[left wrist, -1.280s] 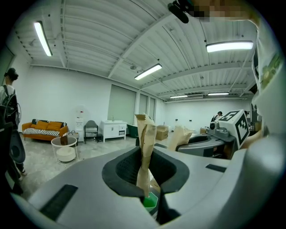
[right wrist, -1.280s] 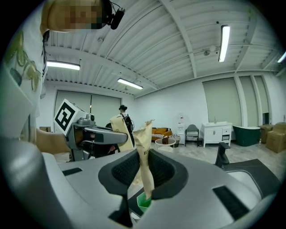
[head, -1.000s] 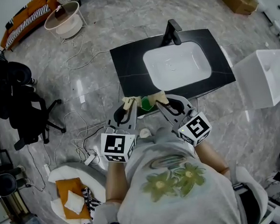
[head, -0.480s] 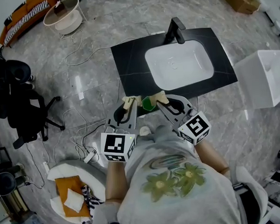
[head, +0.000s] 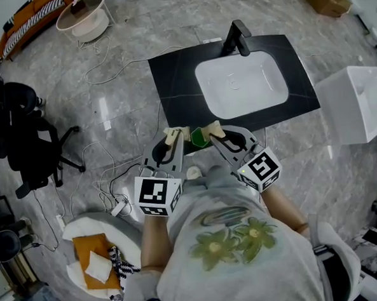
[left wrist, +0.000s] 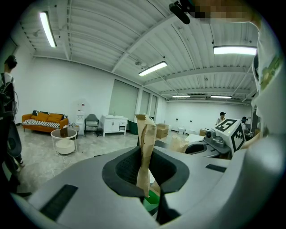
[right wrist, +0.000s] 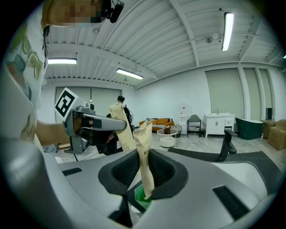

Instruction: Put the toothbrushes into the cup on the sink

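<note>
Left gripper jaws clenched on a paper-wrapped toothbrush, its long axis upright across the jaws. Right gripper jaws grasp a second wrapped toothbrush, also upright. Both grippers sit side by side near the chest, aimed at the sink. The green cup sits between their tips at the bench near edge.

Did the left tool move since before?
No. The left tool, gripping a wrapped toothbrush, stays at the black counter near the green cup.

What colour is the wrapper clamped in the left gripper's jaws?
Plain brown paper; the wrapper shows best in the left gripper view.
</note>
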Motion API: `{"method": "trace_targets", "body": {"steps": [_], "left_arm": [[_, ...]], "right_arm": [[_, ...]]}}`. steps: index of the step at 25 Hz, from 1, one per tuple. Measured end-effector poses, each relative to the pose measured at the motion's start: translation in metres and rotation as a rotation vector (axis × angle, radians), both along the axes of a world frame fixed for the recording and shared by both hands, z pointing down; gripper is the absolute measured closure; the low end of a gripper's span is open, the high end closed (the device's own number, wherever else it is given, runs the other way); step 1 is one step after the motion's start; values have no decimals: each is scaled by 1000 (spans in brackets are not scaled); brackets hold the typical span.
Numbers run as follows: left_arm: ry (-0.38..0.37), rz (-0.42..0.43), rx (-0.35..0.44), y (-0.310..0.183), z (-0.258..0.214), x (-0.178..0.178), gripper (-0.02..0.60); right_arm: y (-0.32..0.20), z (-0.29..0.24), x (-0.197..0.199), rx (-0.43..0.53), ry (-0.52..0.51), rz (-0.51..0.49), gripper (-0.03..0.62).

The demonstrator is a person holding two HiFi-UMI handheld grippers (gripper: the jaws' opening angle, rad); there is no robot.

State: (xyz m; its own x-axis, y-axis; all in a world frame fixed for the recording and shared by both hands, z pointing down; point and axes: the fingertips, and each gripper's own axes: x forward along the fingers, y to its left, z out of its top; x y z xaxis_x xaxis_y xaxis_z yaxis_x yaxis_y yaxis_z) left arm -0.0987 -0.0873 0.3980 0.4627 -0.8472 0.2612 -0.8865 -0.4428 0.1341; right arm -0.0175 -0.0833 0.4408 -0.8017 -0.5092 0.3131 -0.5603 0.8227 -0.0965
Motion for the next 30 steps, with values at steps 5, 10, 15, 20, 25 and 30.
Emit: {"method": "trace_targets", "body": {"steps": [5, 10, 15, 20, 25, 30], "left_arm": [[-1, 4, -2, 0, -1, 1, 526], [-3, -2, 0, -2, -2, -1, 526], [-6, -1, -6, -1, 0, 0, 526], [-8, -2, -13, -2, 4, 2, 526], [-7, -3, -20, -2, 6, 2, 526], [-12, -6, -29, 0, 9, 1, 526]], "right_arm": [[-1, 4, -2, -10, 3, -2, 511], [-2, 11, -2, -18, 14, -10, 511], [-4, 17, -3, -29, 15, -5, 511], [-5, 25, -1, -41, 19, -8, 511], [-5, 36, -1, -63, 49, -9, 511], [-9, 41, -1, -69, 51, 8, 511]]}}
